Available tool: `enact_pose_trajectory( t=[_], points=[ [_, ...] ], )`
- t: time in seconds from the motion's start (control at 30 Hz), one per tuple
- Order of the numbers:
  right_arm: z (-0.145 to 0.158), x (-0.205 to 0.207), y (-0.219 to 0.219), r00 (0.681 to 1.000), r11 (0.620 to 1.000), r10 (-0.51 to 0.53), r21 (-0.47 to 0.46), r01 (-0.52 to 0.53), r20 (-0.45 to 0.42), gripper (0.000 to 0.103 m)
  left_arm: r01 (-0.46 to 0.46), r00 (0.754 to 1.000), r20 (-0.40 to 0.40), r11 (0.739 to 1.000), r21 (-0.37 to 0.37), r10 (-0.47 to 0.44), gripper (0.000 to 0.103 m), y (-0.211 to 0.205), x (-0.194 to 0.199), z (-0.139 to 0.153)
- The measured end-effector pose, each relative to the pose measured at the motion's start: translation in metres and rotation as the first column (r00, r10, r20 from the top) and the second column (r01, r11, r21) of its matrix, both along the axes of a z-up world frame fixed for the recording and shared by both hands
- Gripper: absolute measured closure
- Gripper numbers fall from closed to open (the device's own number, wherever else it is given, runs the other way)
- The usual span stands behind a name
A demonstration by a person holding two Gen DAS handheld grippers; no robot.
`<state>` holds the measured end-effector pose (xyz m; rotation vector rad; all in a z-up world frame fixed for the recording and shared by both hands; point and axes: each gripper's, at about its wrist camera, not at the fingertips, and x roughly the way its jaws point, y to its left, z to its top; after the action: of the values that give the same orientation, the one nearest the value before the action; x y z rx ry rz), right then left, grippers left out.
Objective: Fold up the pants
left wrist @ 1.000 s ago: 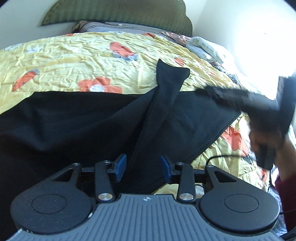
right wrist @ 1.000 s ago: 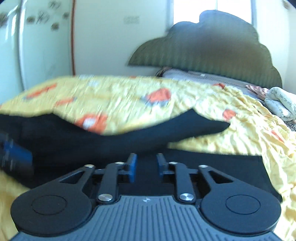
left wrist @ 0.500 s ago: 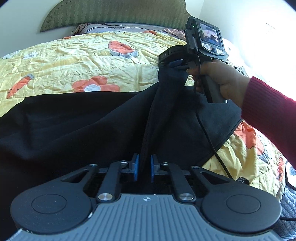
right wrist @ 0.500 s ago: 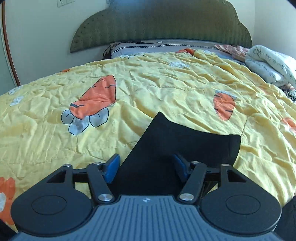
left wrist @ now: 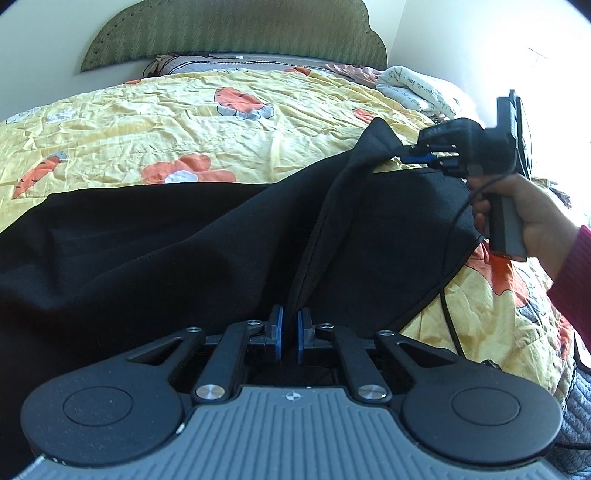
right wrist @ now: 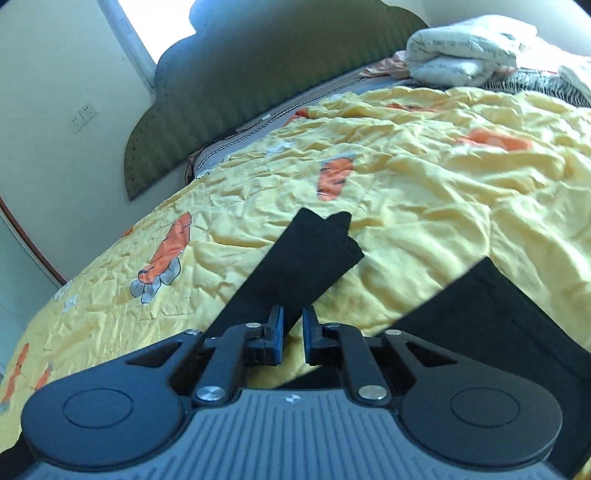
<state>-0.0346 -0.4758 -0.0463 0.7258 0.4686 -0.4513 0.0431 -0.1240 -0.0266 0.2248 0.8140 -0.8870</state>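
Black pants (left wrist: 147,251) lie spread over a yellow carrot-print bedspread (left wrist: 184,122). My left gripper (left wrist: 290,314) is shut on a raised ridge of the cloth at its near edge. One leg runs up and right from there to my right gripper (left wrist: 406,157), held by a hand (left wrist: 524,214). In the right wrist view the leg end (right wrist: 306,254) passes between the pads of the right gripper (right wrist: 293,314), whose jaws are closing on it. The leg end hangs lifted off the bedspread. Another part of the pants (right wrist: 498,314) lies lower right.
A green padded headboard (left wrist: 236,33) stands against the wall at the back. A folded white blanket (right wrist: 461,55) sits at the far right corner of the bed. A black cable (left wrist: 447,295) hangs from the right gripper over the bed's edge. A red sleeve (left wrist: 576,280) is at right.
My left jaws closed on the pants ridge. The right gripper reached the leg end, closed on it, rolled and carried it to the right and lower.
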Motion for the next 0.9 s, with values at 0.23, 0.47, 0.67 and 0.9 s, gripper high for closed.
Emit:
enact_pose_trajectory(
  t=[0.23,0.47,0.67,0.9],
  points=[
    [-0.015,0.002,-0.022,0.985,0.982,-0.030,0.191,-0.004,0.172,0.053,-0.004,1.000,0.005,1.000,0.004,0.004,0.082,-0.005,-0.004,0.000],
    [-0.023,-0.003,-0.034,0.930,0.927,-0.141,0.376,0.003,0.339,0.047,-0.012,1.000,0.011,1.000,0.007,0.012,0.082,-0.007,-0.005,0.000],
    [-0.030,0.004,-0.050,0.900,0.901,-0.151,0.431,-0.045,0.409,0.047,-0.016,1.000,0.020,1.000,0.011,0.016,0.081,-0.008,-0.006,0.000],
    [-0.035,0.012,-0.049,0.921,0.869,-0.158,0.493,-0.042,0.357,0.048,-0.024,1.000,0.008,1.000,0.005,0.024,0.080,-0.009,-0.003,0.000]
  ],
)
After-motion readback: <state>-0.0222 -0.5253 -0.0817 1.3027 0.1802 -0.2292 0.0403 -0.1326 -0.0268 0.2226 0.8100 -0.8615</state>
